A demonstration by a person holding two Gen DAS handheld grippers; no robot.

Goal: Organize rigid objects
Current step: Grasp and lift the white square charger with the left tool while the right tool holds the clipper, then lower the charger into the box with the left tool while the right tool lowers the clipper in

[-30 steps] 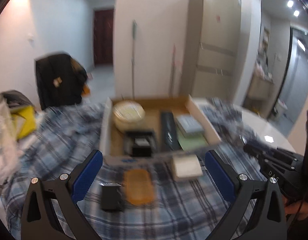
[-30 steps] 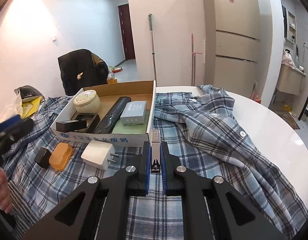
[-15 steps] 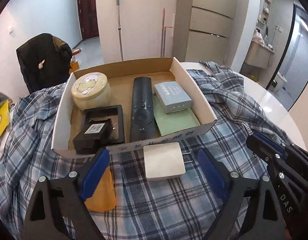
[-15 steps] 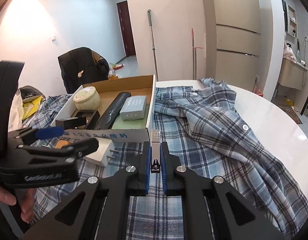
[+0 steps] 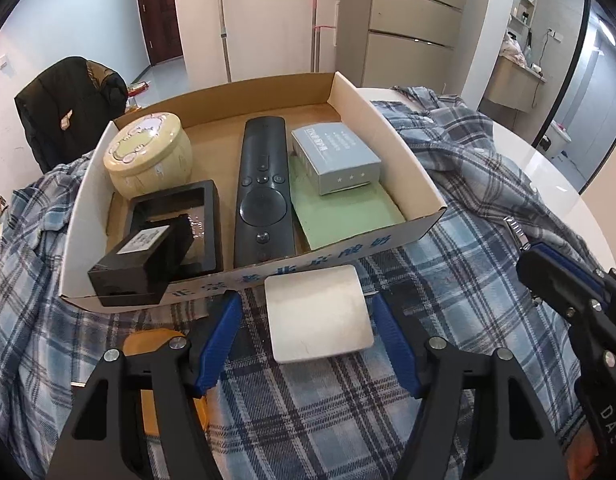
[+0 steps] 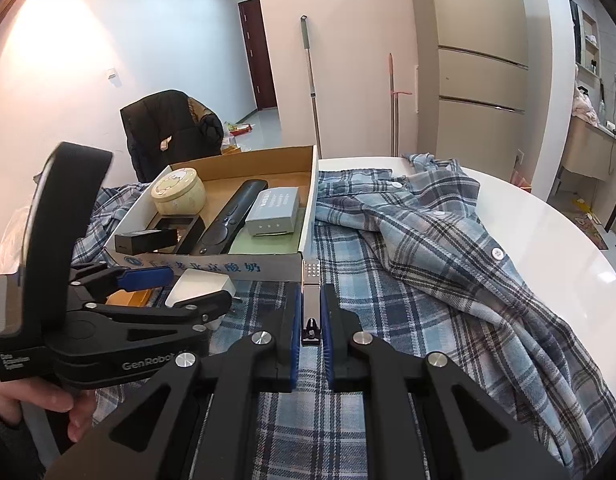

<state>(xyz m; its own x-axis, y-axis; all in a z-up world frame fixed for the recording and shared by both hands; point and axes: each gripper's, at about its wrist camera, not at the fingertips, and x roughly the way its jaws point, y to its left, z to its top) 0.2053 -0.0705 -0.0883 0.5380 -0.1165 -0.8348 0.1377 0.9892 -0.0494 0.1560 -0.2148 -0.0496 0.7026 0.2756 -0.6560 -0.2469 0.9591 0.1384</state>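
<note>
A flat white square charger (image 5: 318, 313) lies on plaid cloth, lower centre of the frame, between the left gripper (image 5: 308, 320) jaws, which have just been closing, gaps remaining; right gripper (image 6: 310, 316) jaws clamp nail clippers (image 6: 311, 300)

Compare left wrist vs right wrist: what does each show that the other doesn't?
Left wrist only: the full flat top of the white charger between the left gripper pads, which have just been closing, gaps still visible.
Right wrist only: the nail clipper clamped lengthwise in the right gripper, and the hand holding the left tool.
Both: the cardboard box with the remote and round tin, on the plaid shirt.
</note>
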